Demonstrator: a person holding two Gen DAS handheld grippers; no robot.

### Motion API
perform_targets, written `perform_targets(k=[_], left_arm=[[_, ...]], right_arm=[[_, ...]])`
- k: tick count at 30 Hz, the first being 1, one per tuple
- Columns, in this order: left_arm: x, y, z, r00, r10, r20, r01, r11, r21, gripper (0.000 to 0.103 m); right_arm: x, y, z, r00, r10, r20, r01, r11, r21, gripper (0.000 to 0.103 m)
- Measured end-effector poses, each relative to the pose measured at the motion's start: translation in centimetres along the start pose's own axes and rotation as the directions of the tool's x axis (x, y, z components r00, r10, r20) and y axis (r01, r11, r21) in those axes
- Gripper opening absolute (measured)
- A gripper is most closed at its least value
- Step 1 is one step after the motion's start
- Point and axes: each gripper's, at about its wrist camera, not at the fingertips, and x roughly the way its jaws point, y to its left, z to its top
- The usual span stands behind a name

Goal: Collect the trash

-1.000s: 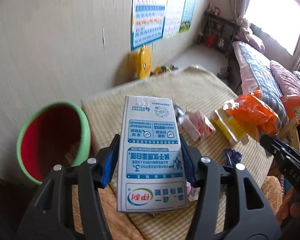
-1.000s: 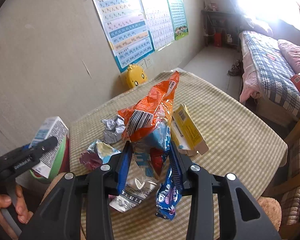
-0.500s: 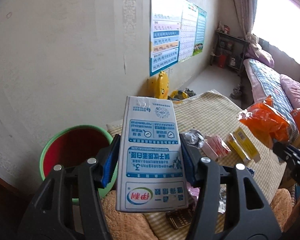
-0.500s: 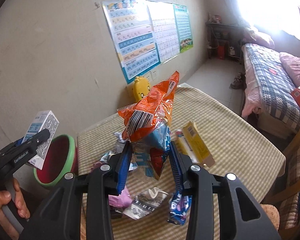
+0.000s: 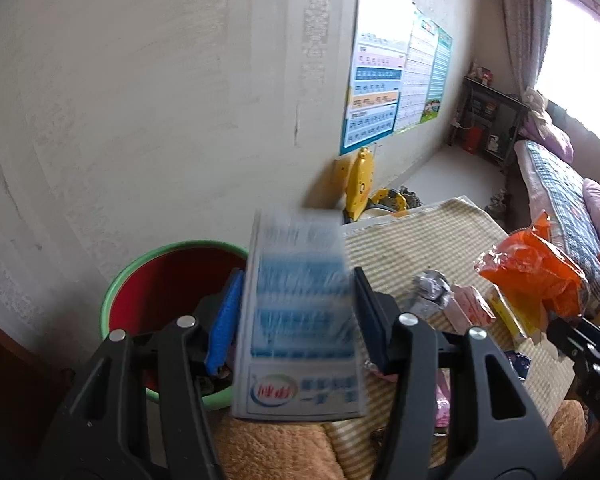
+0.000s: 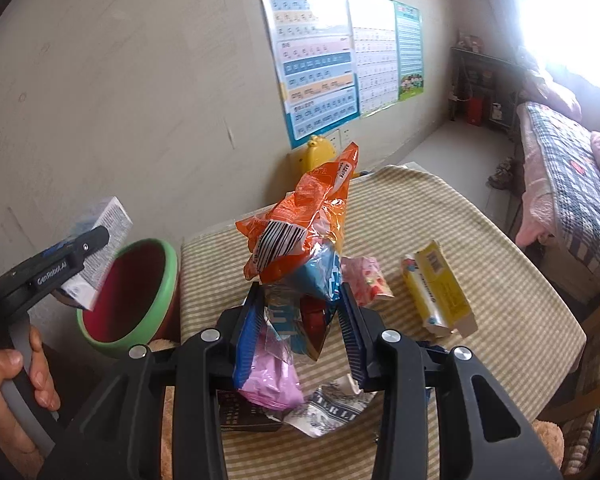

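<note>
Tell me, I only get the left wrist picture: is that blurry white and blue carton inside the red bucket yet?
Observer: No. In the right wrist view the milk carton overlaps the bucket at its rim, on the side away from the table, still outside it. The left gripper has just been closing, with the carton between its fingers.
Operator: What holds that orange bag?
Observer: The right gripper. Its fingers also clamp a blue wrapper under the orange bag.
Operator: Anything beneath it?
Observer: A crumpled printed wrapper lies on the striped cloth there.
</note>
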Motion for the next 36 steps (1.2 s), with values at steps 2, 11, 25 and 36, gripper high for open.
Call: perform_targets(k=[2,11,25,36], left_arm=[[0.0,0.6,0.0,1.0,0.004,0.001,-0.004,1.0,-0.009,0.051],[1.5,3.2,-0.5,0.999,-0.007,-0.05,0.004,0.998,-0.062,0.046],[12.3,-3.2,-6.9,0.871,-0.192,-0.453,0.2,0.979,-0.029,0.071],[11.7,-3.1,-7.0,0.883,-0.192,-0.428,0.203,0.979,-0.022,0.055]], right_arm=[[0.2,0.6,0.0,1.0,0.008,-0.001,-0.008,1.0,-0.008,0.036],[1.2,2.5,0.0,0.999,0.019,-0.03,-0.021,0.999,-0.049,0.036],[1.6,1.4,-0.3,0.998,0.009,-0.06,-0.01,1.0,-0.016,0.036],[1.8,0.8,-0.6,0.997,0.025,-0.069,-0.024,1.0,0.015,0.036]])
